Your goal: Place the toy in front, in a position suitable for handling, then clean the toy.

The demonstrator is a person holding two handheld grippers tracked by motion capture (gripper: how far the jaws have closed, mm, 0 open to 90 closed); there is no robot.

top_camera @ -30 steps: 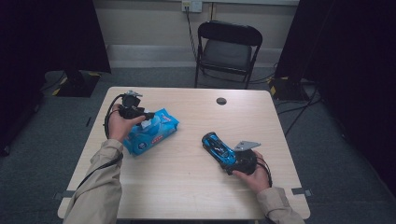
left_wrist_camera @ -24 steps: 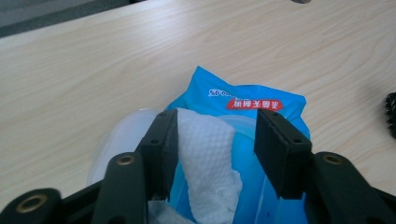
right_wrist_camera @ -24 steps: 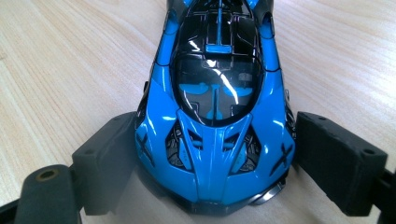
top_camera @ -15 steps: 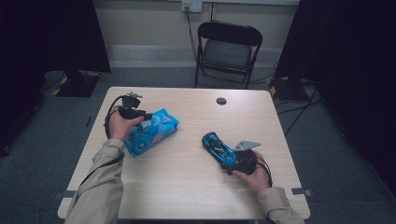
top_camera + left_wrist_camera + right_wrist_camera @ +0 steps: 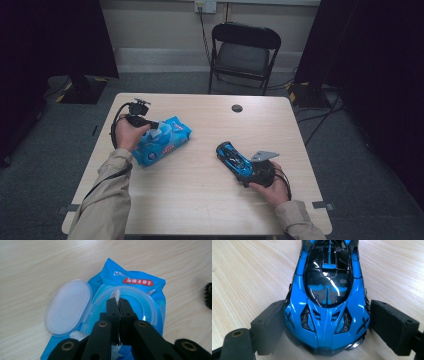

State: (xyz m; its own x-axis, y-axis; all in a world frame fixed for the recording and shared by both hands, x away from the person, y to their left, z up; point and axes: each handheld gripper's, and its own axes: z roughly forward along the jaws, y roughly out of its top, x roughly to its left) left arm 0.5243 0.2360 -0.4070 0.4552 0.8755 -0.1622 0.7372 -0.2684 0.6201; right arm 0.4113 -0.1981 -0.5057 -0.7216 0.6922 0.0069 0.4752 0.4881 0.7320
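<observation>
A blue pack of wet wipes (image 5: 167, 142) lies on the left of the table (image 5: 200, 200) with its clear lid (image 5: 67, 307) flipped open. My left gripper (image 5: 151, 126) (image 5: 120, 301) reaches over the pack's opening. Its jaws have just been closing and now pinch the white tip of a wipe (image 5: 116, 293) that sticks up between them. On the right, a blue and black toy car (image 5: 231, 156) (image 5: 328, 277) rests on the wood. My right gripper (image 5: 246, 172) (image 5: 327, 322) is shut on it, one pad against each flank at the near end.
A black folding chair (image 5: 243, 47) stands beyond the far edge of the table. A small dark round disc (image 5: 237, 108) sits near that edge. Bare wood lies between the pack and the car. Cables trail from both grippers.
</observation>
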